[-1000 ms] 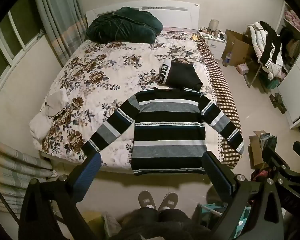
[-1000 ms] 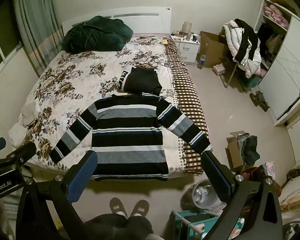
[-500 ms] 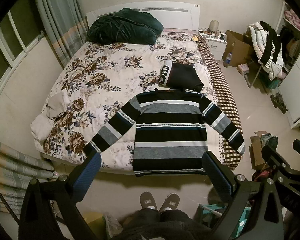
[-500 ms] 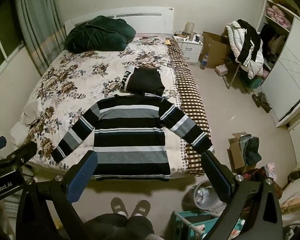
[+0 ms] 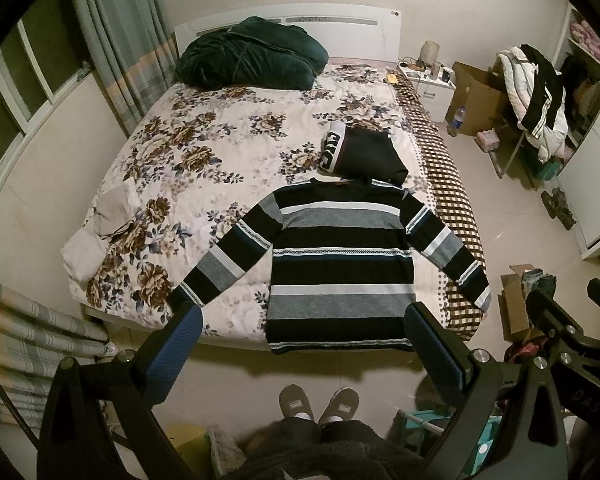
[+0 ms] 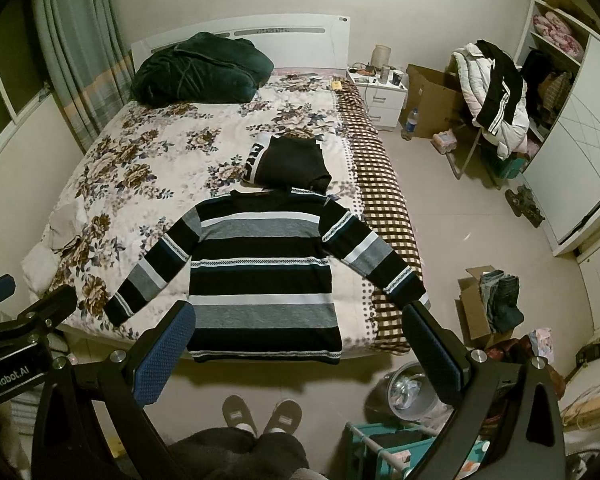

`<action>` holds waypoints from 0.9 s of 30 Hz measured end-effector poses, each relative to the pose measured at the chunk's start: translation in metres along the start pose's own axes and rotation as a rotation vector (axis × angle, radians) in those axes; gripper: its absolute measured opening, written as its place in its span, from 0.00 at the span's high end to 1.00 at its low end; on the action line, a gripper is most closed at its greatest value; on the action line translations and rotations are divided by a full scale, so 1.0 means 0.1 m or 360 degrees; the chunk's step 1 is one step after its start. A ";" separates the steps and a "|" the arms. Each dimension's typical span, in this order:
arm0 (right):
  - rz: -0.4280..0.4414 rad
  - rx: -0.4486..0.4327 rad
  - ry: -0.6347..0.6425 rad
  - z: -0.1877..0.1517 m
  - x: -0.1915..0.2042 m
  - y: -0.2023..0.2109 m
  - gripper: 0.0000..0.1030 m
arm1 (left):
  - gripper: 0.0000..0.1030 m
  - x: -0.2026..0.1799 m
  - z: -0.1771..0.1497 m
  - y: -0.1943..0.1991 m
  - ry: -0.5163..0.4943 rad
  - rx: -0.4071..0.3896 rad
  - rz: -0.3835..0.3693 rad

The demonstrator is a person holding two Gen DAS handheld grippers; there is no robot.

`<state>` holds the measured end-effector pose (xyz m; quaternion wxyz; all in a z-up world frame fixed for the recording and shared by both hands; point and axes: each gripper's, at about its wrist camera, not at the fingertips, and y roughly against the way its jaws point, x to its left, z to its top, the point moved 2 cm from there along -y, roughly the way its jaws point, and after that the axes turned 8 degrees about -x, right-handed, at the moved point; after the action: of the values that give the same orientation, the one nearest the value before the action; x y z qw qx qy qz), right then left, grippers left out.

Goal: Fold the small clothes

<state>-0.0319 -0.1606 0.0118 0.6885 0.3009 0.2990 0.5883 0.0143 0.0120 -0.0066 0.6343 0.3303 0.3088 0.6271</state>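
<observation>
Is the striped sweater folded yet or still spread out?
Spread out. The striped sweater lies flat on the bed, both sleeves angled outward, hem hanging over the foot edge. No fold shows.

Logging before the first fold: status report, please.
Left gripper and right gripper open, empty. Black, grey and white striped knit sweater spread flat on floral bed. Folded black garment touches its collar.

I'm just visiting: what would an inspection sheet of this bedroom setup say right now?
Surface: bed with floral quilt.
Job's things: striped sweater spread flat, sleeves out, hem at the foot edge; folded black garment at its collar.
Clutter: dark green blanket by headboard; pale cloths at the bed's edge.
Grippers: left hand-held gripper and right hand-held gripper open, empty.
Cables: nothing seen.
Surroundings: nightstand, cardboard boxes, clothes-heaped chair.
</observation>
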 end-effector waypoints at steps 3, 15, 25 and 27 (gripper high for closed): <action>0.0003 0.0003 -0.0001 0.01 0.00 0.01 0.00 | 0.00 0.01 0.01 0.01 0.0005 -0.0003 -0.0006; 0.0018 -0.0020 0.0011 0.13 0.19 0.02 0.00 | 0.00 -0.02 0.05 0.00 0.0003 -0.0009 -0.0002; 0.0024 -0.0025 0.0012 0.16 0.20 0.05 0.00 | 0.00 0.00 0.13 0.02 0.0000 -0.0019 -0.0001; 0.0023 -0.0025 0.0012 0.16 0.20 0.04 0.00 | 0.00 0.00 0.11 0.02 0.0002 -0.0022 -0.0001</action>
<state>-0.0199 -0.1410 0.0241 0.6854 0.2954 0.2949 0.5967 0.0224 0.0119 0.0018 0.6364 0.3255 0.3050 0.6293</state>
